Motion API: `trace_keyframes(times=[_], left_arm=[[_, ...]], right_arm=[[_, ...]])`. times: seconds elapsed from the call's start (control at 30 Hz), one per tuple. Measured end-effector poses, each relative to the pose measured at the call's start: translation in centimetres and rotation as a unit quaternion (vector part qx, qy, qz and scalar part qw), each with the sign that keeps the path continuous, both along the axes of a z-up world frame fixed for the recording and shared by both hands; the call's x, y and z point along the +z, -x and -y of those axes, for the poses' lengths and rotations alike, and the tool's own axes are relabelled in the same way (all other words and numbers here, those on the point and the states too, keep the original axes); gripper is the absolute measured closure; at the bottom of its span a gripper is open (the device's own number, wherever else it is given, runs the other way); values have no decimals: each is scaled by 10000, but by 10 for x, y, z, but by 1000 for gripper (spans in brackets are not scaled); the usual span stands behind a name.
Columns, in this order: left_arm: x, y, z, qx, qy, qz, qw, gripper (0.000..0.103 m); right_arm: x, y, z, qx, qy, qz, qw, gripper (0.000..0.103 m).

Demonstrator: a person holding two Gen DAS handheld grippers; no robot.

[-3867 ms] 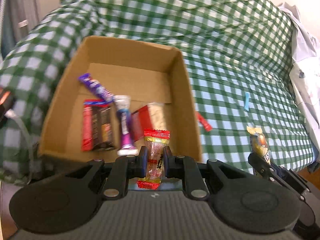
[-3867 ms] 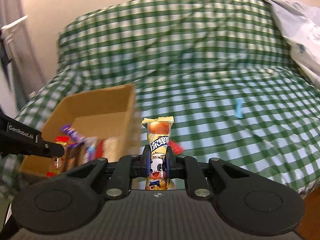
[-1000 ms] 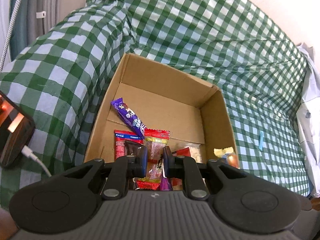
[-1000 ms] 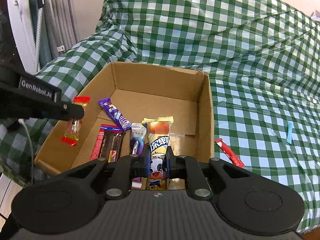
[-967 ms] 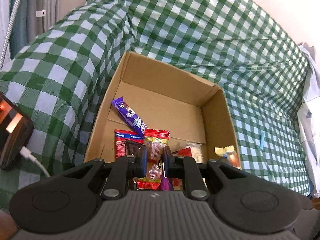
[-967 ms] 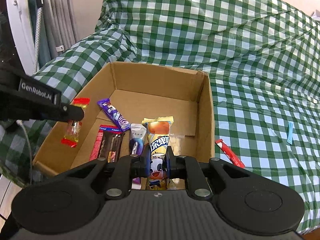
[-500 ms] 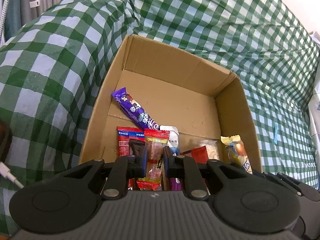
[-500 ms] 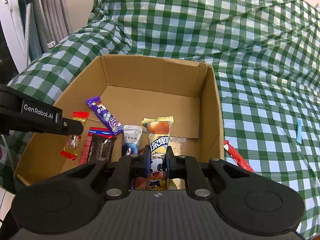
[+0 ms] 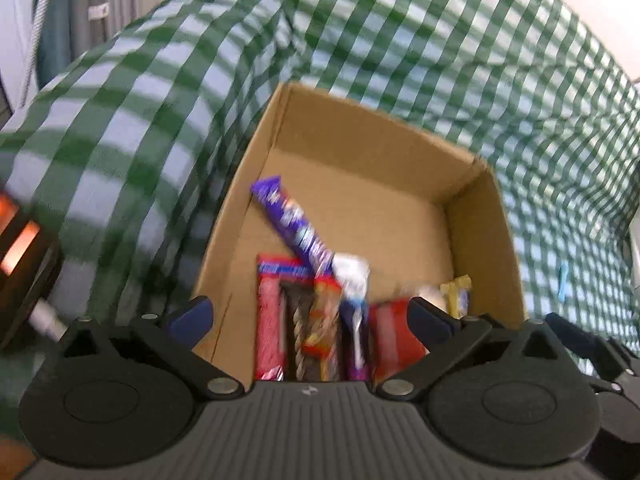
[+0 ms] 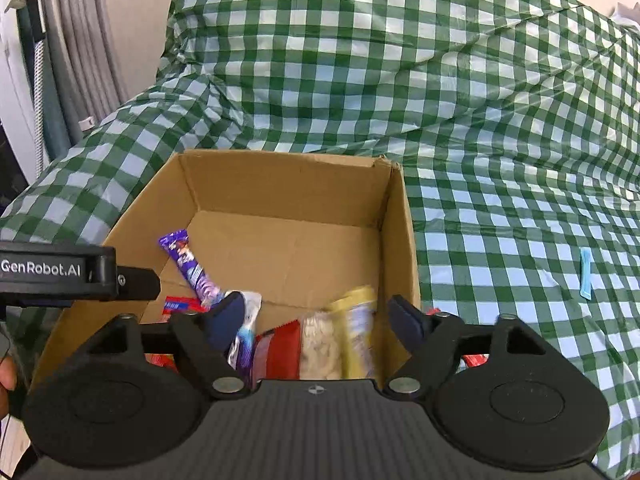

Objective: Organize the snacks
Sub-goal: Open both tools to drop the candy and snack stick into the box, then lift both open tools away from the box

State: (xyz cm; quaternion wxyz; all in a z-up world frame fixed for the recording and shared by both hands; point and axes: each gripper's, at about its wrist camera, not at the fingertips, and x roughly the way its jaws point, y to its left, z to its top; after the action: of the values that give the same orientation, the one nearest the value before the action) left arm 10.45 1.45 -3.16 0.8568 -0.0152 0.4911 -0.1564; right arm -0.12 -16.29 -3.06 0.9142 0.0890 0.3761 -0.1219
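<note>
An open cardboard box [image 9: 480, 216] [image 10: 400, 232] sits on a green checked cloth and holds several snacks. My left gripper [image 9: 310, 316] is open above the box's near end; the red and yellow candy [image 9: 322, 320] lies below it among the other packets. My right gripper [image 10: 318, 318] is open over the box's near right corner; the yellow snack packet [image 10: 358, 328] is blurred below it inside the box. A purple bar [image 9: 292, 220] [image 10: 188, 264] lies along the box's left side. The left gripper's finger [image 10: 80, 270] shows in the right wrist view.
A red packet [image 10: 474, 358] lies on the cloth right of the box, mostly hidden by my right gripper. A light blue stick [image 10: 586, 274] [image 9: 563, 286] lies further right. A phone with a cable [image 9: 20, 256] sits at the left. Grey curtains [image 10: 80, 40] hang at the far left.
Both grippers have opened. The candy has left the left gripper and the yellow packet has left the right gripper; both are now in the box.
</note>
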Motion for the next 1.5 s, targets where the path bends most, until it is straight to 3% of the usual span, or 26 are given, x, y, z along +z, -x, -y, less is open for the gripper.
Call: trace_keyframes(times=[0.17, 0.3, 0.47, 0.7, 1.1, 1.37, 1.5], left_arm=[[10, 46, -15, -162, -298, 138, 9993, 0], [14, 81, -32, -111, -458, 33, 9989, 0], [23, 119, -49, 16, -639, 166, 9978, 0], [38, 156, -57, 68, -784, 457, 9959, 0], [46, 194, -57, -150, -955, 601, 9935, 0], [33, 199, -53, 8, -1974, 327, 9798, 0], [27, 205, -50, -160, -2066, 192, 9781, 0]], right_arm=[[6, 35, -16, 59, -116, -168, 9998, 7], [12, 71, -35, 163, -112, -270, 9994, 7], [27, 114, -51, 125, 147, -34, 9998, 5], [44, 160, -56, 0, 147, 325, 9994, 4], [58, 195, -78, 456, 355, 702, 9959, 2], [64, 208, -79, 477, 360, 892, 9942, 2], [66, 216, -78, 441, 352, 973, 9937, 2]])
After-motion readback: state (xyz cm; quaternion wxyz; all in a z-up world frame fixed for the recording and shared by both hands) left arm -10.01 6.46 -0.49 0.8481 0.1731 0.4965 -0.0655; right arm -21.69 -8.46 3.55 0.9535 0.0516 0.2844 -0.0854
